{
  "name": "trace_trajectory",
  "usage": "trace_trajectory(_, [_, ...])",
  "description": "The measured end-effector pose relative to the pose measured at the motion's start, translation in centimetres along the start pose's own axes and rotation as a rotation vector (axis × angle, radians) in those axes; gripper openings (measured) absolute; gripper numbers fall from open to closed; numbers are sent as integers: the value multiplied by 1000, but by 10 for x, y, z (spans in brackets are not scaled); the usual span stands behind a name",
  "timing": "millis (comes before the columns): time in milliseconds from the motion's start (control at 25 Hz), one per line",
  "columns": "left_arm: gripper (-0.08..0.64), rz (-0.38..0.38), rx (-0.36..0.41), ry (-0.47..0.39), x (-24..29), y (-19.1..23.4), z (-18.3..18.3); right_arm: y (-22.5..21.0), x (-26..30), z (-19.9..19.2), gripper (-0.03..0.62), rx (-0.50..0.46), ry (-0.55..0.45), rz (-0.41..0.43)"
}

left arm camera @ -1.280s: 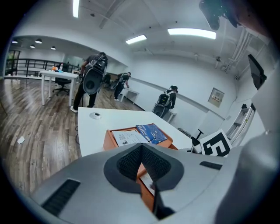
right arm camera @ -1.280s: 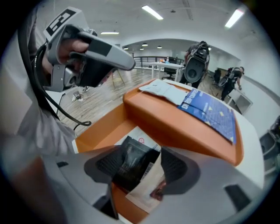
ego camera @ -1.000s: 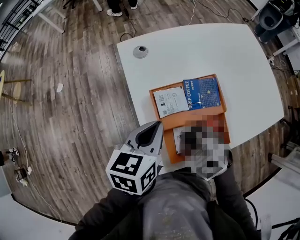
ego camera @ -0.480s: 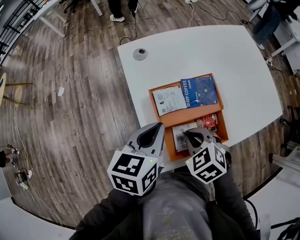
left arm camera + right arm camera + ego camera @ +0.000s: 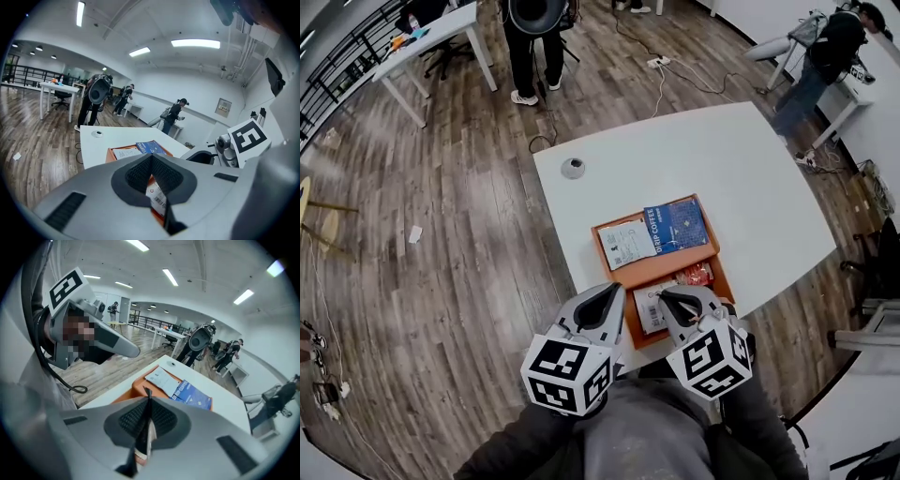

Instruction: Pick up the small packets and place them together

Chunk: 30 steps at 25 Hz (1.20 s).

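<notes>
On the right gripper (image 5: 147, 398) I find the fingers pressed together on what I take to be a thin, pale small packet (image 5: 150, 436), seen edge-on. The fingers of the left gripper (image 5: 152, 159) meet tip to tip, holding nothing. In the orange tray (image 5: 667, 267) on the counter (image 5: 712, 159), a white packet (image 5: 648, 307) lies between the grippers and a red packet (image 5: 695, 275) at one o'clock of the right; I judge these light, limp and slick, best pinched by a sealed edge.
</notes>
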<state>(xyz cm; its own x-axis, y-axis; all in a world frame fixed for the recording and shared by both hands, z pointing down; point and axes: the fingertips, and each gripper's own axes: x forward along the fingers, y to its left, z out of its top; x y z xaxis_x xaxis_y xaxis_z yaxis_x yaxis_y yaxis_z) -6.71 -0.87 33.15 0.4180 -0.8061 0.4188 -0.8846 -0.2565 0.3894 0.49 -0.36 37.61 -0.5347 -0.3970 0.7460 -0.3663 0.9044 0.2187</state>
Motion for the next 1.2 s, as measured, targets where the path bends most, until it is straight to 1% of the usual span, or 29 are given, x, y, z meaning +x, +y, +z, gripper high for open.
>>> trace_trajectory(120, [-3, -7, 10, -8, -6, 0, 3, 6, -1, -1, 14, 5, 4, -7])
trace_trajectory(280, [-3, -12, 2, 1, -4, -1, -4, 14, 0, -10, 14, 12, 19, 11])
trace_trajectory(400, [-3, -17, -8, 3, 1, -3, -8, 7, -3, -7, 14, 11, 8, 8])
trace_trajectory(560, [-3, -13, -19, -10, 6, -1, -2, -10, -8, 7, 14, -2, -23, -7])
trace_trajectory(800, [-3, 53, -55, -55, 6, 21, 15, -61, -12, 48, 14, -39, -98, -67])
trace_trajectory(920, [-3, 90, -77, -69, 10, 31, 22, -85, -2, 58, 14, -50, -111, -79])
trace_trajectory(1040, [-3, 124, -99, -73, 12, 45, 24, -92, 22, 62, 14, -57, -100, -53])
trace_trajectory(1200, [-3, 183, -144, -54, 10, 69, 14, -86, 57, 60, 14, -63, -77, 11])
